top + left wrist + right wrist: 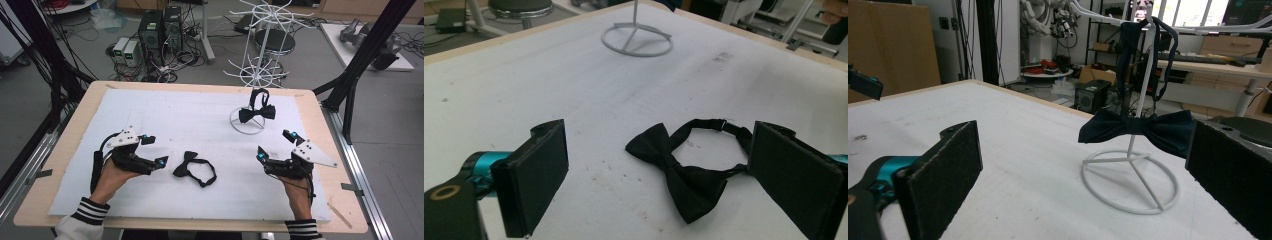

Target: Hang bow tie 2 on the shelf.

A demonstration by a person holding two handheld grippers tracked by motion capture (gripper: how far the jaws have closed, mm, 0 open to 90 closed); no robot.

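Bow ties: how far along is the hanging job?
Done: one bow tie hangs by its strap on the white stand. In hand: nothing; the left tongs and right tongs are both open, resting on the white mat. Left: the second bow tie lies flat on the mat between the left tongs' jaws, ungrasped, and likely goes on the stand next.

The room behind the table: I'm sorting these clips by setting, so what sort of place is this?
Most likely a robotics lab or workshop. Desktop computer towers stand on the floor amid tangled cables, black frame struts flank the table, and robot parts hang beyond it.
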